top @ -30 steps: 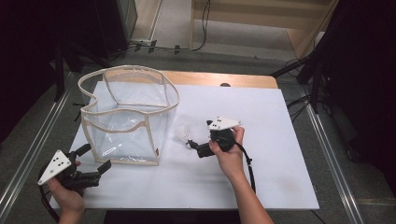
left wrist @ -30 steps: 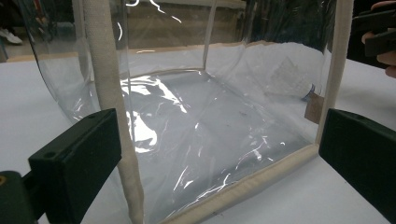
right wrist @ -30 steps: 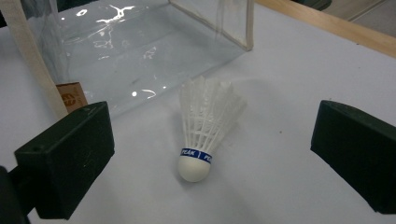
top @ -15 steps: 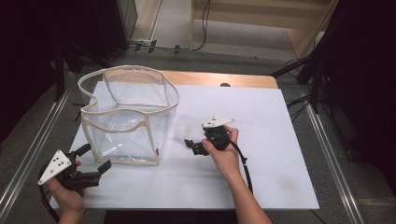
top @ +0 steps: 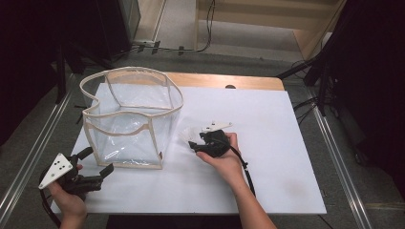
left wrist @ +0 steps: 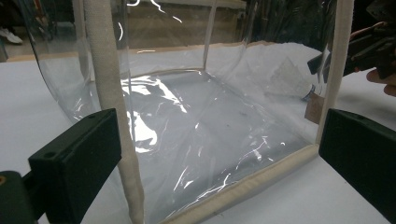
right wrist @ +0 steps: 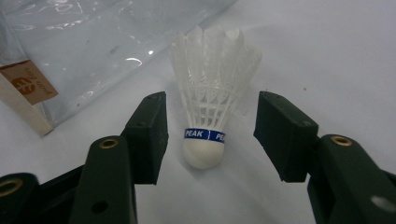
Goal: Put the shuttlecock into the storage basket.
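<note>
- Firstly, shuttlecock (right wrist: pixel 208 116): white feathers, blue "PEAK" band, lying on the white bench (top: pixel 277 143) between the right gripper (right wrist: pixel 210 128) jaws, which stand open and clear of it.
- Clear bag (top: pixel 131 119): cream-trimmed, upright, just beside the shuttlecock.
- Left gripper (left wrist: pixel 215 158): jaws wide open, facing the bag's near bottom edge, holding nothing.

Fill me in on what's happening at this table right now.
A person works at a white table with a gripper in each hand. The right gripper has its jaws open on either side of a white shuttlecock lying on the table, not yet gripping it. The left gripper sits open at the near corner of a clear plastic bag with cream trim, which stands open-topped and looks empty.
</note>
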`<state>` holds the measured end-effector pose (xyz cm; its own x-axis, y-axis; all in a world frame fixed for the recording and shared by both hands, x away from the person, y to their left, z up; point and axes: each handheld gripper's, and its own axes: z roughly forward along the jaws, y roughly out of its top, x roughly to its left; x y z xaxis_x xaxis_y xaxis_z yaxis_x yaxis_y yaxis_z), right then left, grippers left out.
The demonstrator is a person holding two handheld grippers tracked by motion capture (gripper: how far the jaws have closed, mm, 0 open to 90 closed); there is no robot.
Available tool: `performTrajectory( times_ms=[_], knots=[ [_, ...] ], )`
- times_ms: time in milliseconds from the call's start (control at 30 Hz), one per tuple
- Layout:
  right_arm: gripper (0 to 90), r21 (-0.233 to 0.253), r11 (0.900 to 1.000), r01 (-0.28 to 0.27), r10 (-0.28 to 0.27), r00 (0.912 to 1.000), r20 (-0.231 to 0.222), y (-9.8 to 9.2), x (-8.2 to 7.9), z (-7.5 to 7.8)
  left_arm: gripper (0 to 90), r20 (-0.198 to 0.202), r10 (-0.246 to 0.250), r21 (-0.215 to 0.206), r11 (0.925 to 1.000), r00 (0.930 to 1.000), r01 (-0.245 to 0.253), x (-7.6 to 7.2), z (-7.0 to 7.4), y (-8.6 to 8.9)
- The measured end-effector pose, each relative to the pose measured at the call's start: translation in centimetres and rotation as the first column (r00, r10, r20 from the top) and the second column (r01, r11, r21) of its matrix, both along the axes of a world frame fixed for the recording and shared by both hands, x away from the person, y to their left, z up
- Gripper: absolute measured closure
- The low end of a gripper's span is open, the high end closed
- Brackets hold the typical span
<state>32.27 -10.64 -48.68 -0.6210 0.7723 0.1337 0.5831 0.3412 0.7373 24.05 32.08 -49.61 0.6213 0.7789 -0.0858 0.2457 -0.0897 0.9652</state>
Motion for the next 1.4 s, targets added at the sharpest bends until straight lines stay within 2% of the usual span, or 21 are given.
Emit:
performTrajectory(
  times_ms=[267,700,767,867,1067,1400],
  knots=[
    [48.3,-0.007,1.0,0.027,-0.027,0.9981,-0.056,0.2,0.3,-0.6,0.0,0.001,-0.001,0.0,1.0,1.0,0.001,0.0,0.0,0.0],
    [54.2,-0.049,0.999,0.015,-0.02,0.9938,-0.109,1.0,0.4,-1.9,0.0,-0.001,-0.001,0.001,1.0,1.0,0.001,0.0,0.0,0.0],
    [55.0,-0.061,0.998,0.014,-0.021,0.9941,-0.107,1.0,0.4,-2.0,0.0,-0.001,-0.002,0.0,1.0,1.0,0.002,0.0,0.0,0.0],
    [62.2,-0.059,0.998,0.013,-0.019,0.9943,-0.105,0.9,0.4,-2.0,0.0,-0.001,-0.001,-0.001,1.0,1.0,0.001,0.0,0.0,0.0],
    [62.6,-0.066,0.998,0.005,-0.012,0.9955,-0.094,0.9,0.4,-1.9,0.0,-0.001,0.0,-0.002,1.0,1.0,0.0,0.0,0.0,0.0],
    [62.7,-0.024,0.999,0.027,-0.028,0.9979,-0.058,0.3,0.2,-1.0,0.0,-0.001,0.0,0.002,1.0,1.0,0.0,0.0,0.0,0.0]
  ],
)
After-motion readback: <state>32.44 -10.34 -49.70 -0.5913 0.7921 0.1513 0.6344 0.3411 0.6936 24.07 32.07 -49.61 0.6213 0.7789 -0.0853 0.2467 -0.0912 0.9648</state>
